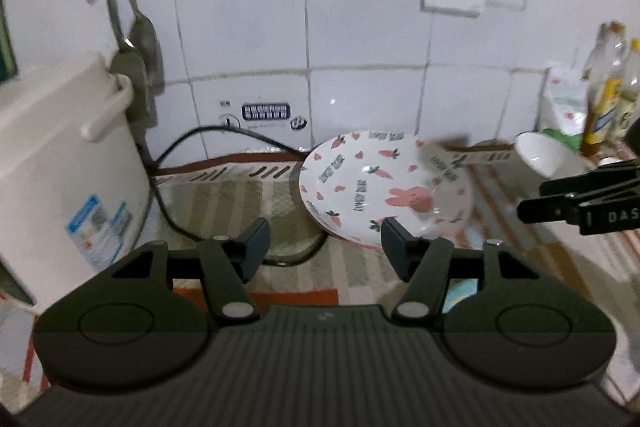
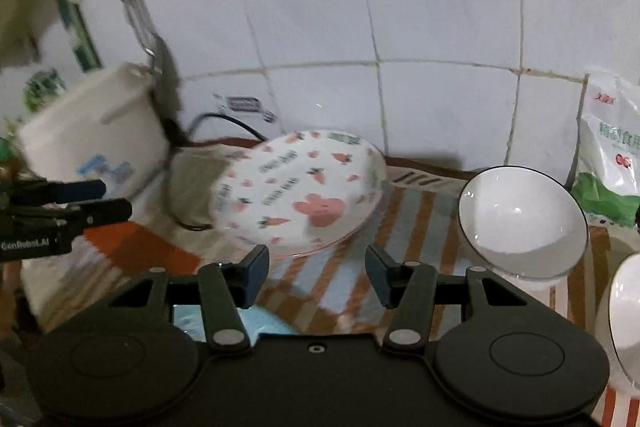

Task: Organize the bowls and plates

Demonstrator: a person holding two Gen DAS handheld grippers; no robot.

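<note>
A white plate with pink rabbit and carrot prints [image 1: 384, 187] lies on the striped cloth near the tiled wall; it also shows in the right wrist view [image 2: 300, 191]. My left gripper [image 1: 325, 247] is open and empty, just short of the plate's near rim. My right gripper [image 2: 318, 273] is open and empty, in front of the plate. A white bowl with a dark rim [image 2: 524, 223] stands tilted to the right of the plate, and also shows in the left wrist view [image 1: 540, 155]. A second white bowl [image 2: 624, 311] sits at the right edge.
A white rice cooker [image 1: 60, 163] stands at the left with its black cord [image 1: 180, 163] running over the cloth. Ladles [image 1: 136, 39] hang on the wall. Bottles [image 1: 604, 87] and a white-green bag [image 2: 612, 163] stand at the right. A blue object [image 2: 256, 323] lies under my right gripper.
</note>
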